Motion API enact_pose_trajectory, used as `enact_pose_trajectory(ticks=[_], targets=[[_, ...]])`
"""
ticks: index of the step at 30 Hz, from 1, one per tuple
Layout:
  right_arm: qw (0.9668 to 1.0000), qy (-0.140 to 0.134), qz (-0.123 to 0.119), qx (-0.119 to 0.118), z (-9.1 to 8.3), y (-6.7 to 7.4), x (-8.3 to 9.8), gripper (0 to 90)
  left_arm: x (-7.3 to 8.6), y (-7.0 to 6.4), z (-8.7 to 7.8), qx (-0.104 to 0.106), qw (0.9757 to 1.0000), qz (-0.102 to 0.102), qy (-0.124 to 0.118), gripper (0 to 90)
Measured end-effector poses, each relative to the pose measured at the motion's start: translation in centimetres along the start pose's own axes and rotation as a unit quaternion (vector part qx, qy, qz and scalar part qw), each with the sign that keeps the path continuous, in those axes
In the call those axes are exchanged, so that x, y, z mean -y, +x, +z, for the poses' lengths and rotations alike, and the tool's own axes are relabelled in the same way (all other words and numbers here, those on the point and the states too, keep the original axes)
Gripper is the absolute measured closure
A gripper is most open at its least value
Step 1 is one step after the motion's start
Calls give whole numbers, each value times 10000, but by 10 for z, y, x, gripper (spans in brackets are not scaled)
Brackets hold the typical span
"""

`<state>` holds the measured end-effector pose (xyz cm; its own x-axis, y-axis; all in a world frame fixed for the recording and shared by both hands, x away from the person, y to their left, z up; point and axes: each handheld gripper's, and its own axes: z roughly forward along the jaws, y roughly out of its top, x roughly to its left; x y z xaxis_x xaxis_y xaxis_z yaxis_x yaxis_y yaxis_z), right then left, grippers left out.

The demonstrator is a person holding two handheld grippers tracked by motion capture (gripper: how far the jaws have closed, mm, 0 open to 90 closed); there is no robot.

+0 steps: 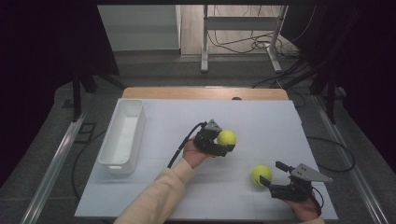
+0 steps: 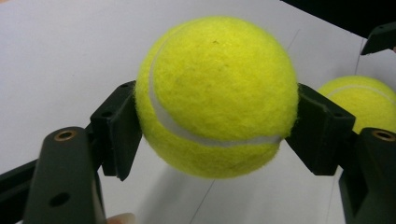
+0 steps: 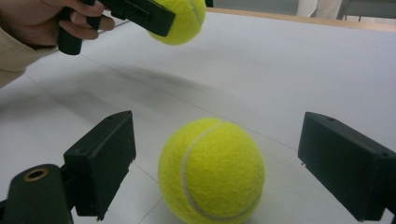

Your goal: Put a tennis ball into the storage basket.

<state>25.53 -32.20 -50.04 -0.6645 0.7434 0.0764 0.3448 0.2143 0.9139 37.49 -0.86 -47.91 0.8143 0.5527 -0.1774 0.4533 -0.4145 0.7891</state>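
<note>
Your left gripper [image 2: 212, 140] clamps the lifted ball [image 2: 217, 95] on pad edges only; a jolt toward the white bin [image 1: 122, 135] could pop it out. Right gripper [image 3: 224, 168] jaws stand wide around the second ball [image 3: 211, 170], not touching; closing off-centre will roll it away.

Held tennis ball [image 2: 217, 95]: bright yellow-green felt, white curved seam, small dark speck near top. Second tennis ball [image 3: 211, 170]: same yellow-green, white seam looping across front. Left gripper [image 1: 222, 145]: black body and pads, brass-coloured rivets, grey plate on top, black cable. Right gripper [image 1: 271, 175]: black, grey three-cornered plate. Bin [image 1: 123, 135]: plain white. Table [image 1: 261, 121]: white sheet with faint grey lines, tan wooden far edge. Sleeve [image 1: 156, 198]: cream. Floor [image 1: 154, 72]: grey.
</note>
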Motion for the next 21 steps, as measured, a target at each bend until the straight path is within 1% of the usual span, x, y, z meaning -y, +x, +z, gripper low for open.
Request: enact_pose_trajectory(ticks=[3, 5, 14, 19, 21], targets=[[10000, 15, -1, 1, 0, -1, 0, 116, 1, 0, -3, -16, 10000, 16, -20, 268], [10000, 21, 1, 3, 0, -1, 0, 116, 1, 1, -5, -2, 10000, -30, -46, 268], [10000, 3, -6, 10, 0, -1, 0, 116, 5, 5, -10, -15, 10000, -73, -54, 268], [10000, 14, -13, 4, 0, -1, 0, 116, 7, 8, -14, -18, 9998, -173, -99, 268], [10000, 20, -20, 4, 0, -1, 0, 116, 7, 9, -16, -33, 9998, -176, -104, 268]])
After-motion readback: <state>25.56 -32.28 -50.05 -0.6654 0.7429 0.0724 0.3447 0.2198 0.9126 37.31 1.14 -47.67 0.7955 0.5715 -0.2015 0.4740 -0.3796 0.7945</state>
